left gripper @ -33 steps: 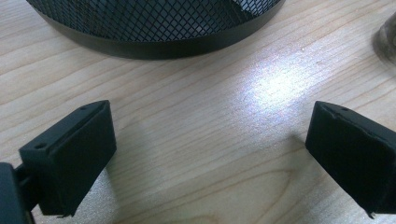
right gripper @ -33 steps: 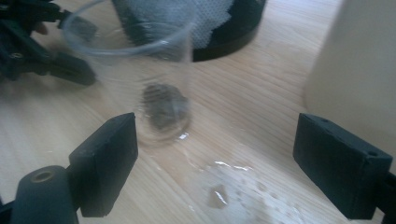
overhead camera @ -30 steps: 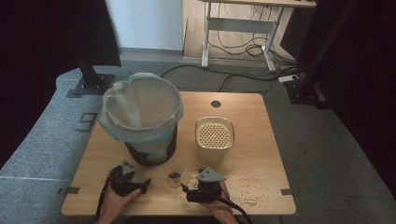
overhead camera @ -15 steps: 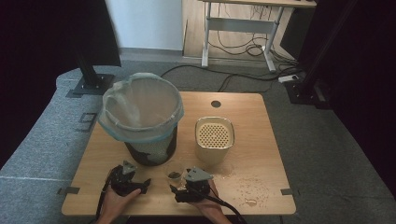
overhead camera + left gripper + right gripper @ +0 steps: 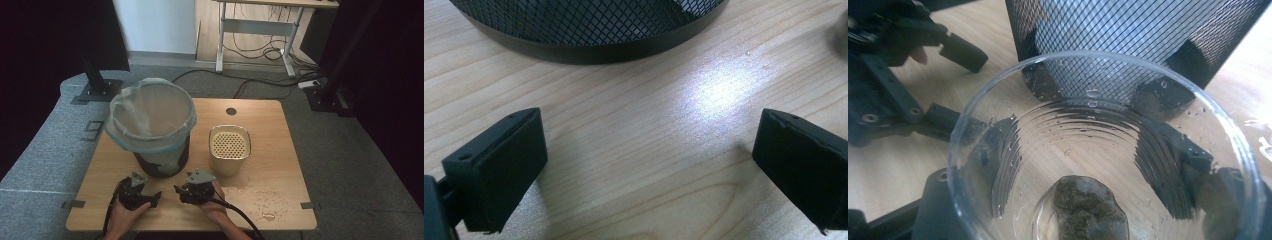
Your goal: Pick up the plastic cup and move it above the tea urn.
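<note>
On the wooden table's [image 5: 280, 150] near edge, the right gripper [image 5: 186, 192] has just closed on the clear cup [image 5: 1098, 150]; left gripper [image 5: 150, 196] gapes — lift's possible.

Clear cup [image 5: 1103, 150], dark lump inside

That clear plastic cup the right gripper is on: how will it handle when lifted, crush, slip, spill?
The clear cup looks thin-walled and ribbed, so it probably flexes under the right gripper, whose jaws have just been closing around it. Droplets on the wall suggest it may be slippery. The dark wet lump sits at the bottom, so tipping could dump it.
</note>
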`<state>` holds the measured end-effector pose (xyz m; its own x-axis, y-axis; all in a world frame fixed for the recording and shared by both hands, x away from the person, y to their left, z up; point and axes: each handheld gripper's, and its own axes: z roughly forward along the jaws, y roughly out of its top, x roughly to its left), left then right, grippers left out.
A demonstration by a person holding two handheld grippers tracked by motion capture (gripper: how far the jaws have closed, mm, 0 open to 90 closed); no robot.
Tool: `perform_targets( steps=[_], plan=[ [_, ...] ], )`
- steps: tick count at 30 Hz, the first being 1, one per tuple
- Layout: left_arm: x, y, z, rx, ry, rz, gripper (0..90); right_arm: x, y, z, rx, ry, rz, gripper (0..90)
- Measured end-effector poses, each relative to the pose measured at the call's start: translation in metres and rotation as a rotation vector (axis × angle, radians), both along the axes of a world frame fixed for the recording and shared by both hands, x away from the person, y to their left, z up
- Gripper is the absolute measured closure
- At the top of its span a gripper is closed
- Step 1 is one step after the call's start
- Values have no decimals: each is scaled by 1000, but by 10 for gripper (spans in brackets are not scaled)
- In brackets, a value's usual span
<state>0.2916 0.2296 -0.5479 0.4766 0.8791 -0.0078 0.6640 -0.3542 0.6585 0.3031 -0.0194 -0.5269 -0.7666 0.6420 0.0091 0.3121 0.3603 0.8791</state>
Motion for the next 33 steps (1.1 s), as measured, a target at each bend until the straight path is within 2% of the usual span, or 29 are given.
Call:
perform_targets(
  steps=[4,9,16,22,23,24,29,30,33],
  plan=[
    [0,0,0,-1,-1,1,6,-7,-16,15,36,-20,-9,356],
    [0,0,0,-2,-2,2,6,-18,-49,42,116,-48,-26,358],
    [0,0,0,0,0,1,5,-34,-90,72,171,-78,-57,366],
    [0,0,0,0,-1,1,5,-42,-119,97,180,-128,-95,368],
    [0,0,0,0,-1,1,4,-42,-119,97,180,-128,-95,368],
    [0,0,0,0,-1,1,4,-42,-129,104,186,-145,-118,368],
    [0,0,0,2,0,0,4,-37,-144,119,181,-170,-163,368],
    [0,0,0,1,-1,0,3,-31,-152,125,174,-178,-188,368],
    [1,0,0,1,-1,0,3,-23,-159,131,180,-179,-214,369]
  ],
)
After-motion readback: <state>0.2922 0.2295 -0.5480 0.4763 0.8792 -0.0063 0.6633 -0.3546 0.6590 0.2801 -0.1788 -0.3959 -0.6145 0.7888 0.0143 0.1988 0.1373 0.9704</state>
